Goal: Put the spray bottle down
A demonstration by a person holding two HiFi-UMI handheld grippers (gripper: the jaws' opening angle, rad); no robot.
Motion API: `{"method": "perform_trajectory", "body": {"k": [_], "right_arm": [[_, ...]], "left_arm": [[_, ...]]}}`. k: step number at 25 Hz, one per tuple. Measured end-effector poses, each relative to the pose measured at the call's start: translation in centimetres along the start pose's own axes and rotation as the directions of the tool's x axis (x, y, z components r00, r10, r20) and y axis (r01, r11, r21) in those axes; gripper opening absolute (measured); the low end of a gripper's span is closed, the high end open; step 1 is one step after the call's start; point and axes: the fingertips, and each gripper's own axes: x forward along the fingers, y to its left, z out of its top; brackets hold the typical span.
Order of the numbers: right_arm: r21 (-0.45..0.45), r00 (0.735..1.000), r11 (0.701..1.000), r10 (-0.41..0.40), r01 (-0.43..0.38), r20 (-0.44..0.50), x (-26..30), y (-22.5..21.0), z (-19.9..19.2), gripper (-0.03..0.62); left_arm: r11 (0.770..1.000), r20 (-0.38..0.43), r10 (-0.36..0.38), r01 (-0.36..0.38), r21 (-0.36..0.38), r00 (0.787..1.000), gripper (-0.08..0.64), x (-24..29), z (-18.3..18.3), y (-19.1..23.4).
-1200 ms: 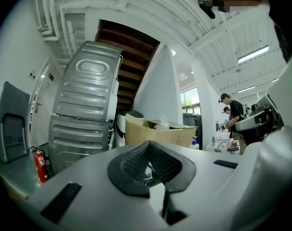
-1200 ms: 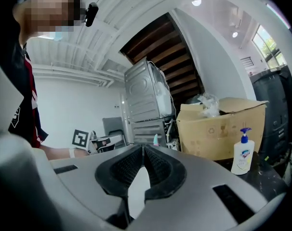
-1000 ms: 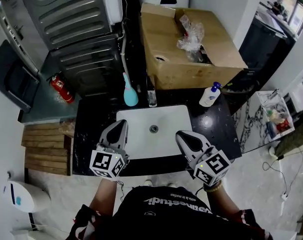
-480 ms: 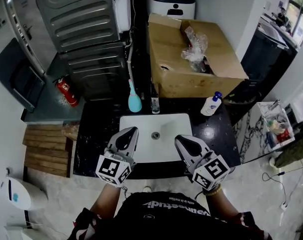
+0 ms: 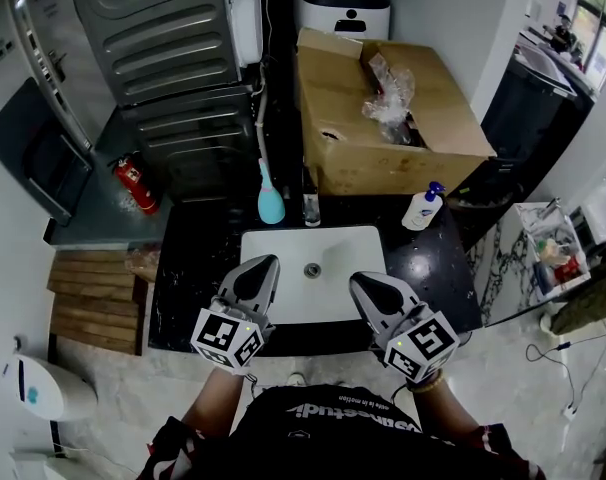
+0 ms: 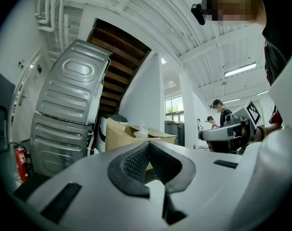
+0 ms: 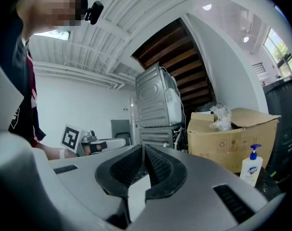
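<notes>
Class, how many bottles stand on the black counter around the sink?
2: a teal spray bottle behind the sink's left corner, a white pump bottle behind its right. More may be hidden.

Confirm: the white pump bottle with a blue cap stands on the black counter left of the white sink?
No. The white pump bottle with a blue cap stands on the black counter right of the white sink, not left; the head view shows it.

There are two grippers, the left gripper (image 5: pixel 260 265) and the right gripper (image 5: pixel 363 281). Ahead of their jaws are one sink (image 5: pixel 328 253), one cardboard box (image 5: pixel 403 168) and one pump bottle (image 5: pixel 423 208). Well left of the left jaws are one fire extinguisher (image 5: pixel 135 185) and two stacked machines (image 5: pixel 173 38).
</notes>
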Motion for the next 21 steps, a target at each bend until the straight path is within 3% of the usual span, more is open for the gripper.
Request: {"method": "perform_trajectory", "body": {"k": [21], "right_arm": [[0.023, 1.0, 1.0, -0.019, 0.019, -0.006, -0.51, 0.43, -0.48, 0.041]], "left_arm": [[1.0, -0.003, 0.01, -0.01, -0.012, 1.0, 0.015, -0.69, 0.09, 0.32]]}}
